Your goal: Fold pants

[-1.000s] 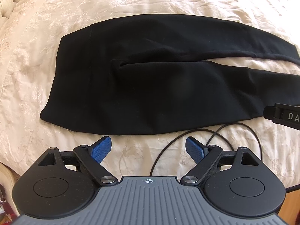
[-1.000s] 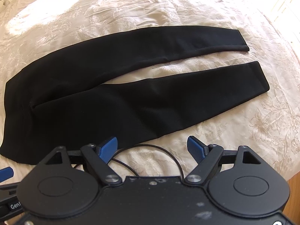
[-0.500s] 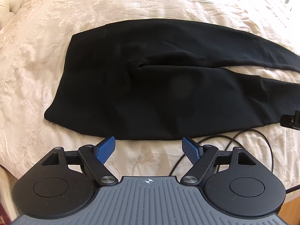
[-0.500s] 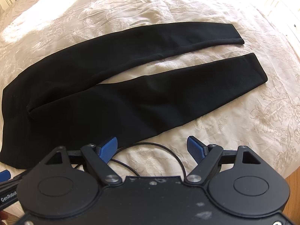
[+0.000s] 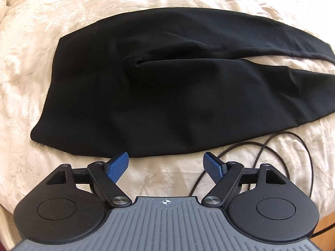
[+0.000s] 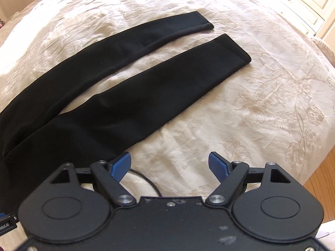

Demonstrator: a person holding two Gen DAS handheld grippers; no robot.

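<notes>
— Well, seeing black pants (image 5: 167,87) spread flat on a cream embroidered bedspread (image 5: 31,52), waist end toward the left of the left wrist view, both legs running off to the right.

— Closer than a second ago?

— Yes. Filling far more of the left wrist view now; near hem of the waist end sitting just above the blue pads (image 5: 118,165), where earlier lay a clear band of bedspread between.

— And the left gripper (image 5: 166,166)?

— Jaws spread wide, a touch narrower than a second back, nothing between them but bedspread. Left pad tip just at the edge of the fabric; cannot tell whether touching.

— Black cable (image 5: 282,144)?

— Looping on the bedspread at the right, beside the near leg. Gone from that view: the other gripper's black tip, showing at the right edge a second ago.

— Right wrist view?

— Swung toward the leg ends. Both cuffs now near the middle top of the view instead of far right, with the two legs lying apart, a strip of bedspread between. Waist end slid off the left edge.

— Right gripper (image 6: 170,165)?

— Jaws spread wide, same as before, holding nothing. Left pad just beside the edge of the near leg (image 6: 146,87), right pad over bare bedspread. More flowered bedspread and a strip of wooden floor (image 6: 320,179) showing at the right.
</notes>
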